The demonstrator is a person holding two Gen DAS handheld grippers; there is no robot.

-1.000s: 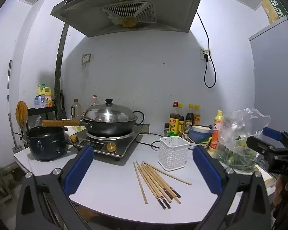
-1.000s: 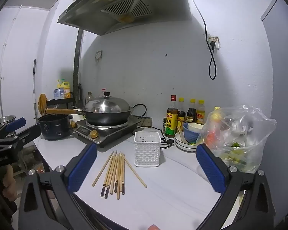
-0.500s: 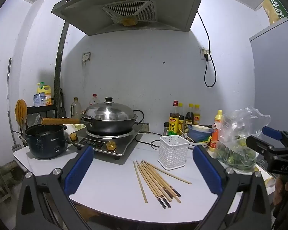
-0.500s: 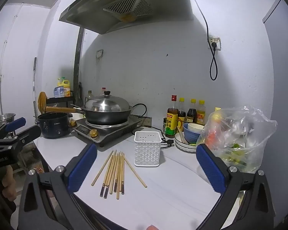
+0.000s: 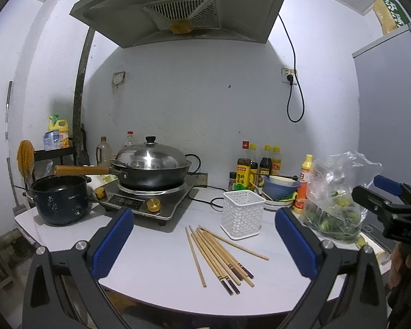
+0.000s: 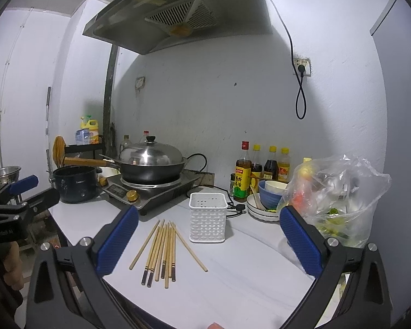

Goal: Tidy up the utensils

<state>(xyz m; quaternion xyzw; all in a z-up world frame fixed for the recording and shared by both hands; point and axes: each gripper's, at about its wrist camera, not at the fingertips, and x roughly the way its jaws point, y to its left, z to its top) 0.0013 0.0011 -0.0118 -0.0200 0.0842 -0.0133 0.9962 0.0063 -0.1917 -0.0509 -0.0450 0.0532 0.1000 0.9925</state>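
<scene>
Item: chopsticks [image 5: 219,255], loose bundle, lying flat on the white counter [image 5: 156,268], fanned at the far ends, dark tips toward the near edge. One stick lies apart on each flank of the bundle.

Item: white basket [image 5: 242,213], perforated, upright, just beside the far ends of the chopsticks; appears empty, the likely holder for them.

Item: left gripper [image 5: 202,242], fingers spread wide, holding nothing, raised well back from the counter.

Item: right gripper [image 6: 205,242], likewise spread and empty, facing bundle and basket.

Hazards, as judged:
- Thin round sticks flat on a hard top; a pinch from above could roll or scatter them, perhaps off the near edge.
- Taking several at once, some may slip out.
- The basket looks light; a stick pushed in at a slant may tip or slide it toward the cable [image 6: 233,208] and bowls [image 6: 265,200].
- The plastic bag [image 6: 334,200] crowds the right side.
</scene>
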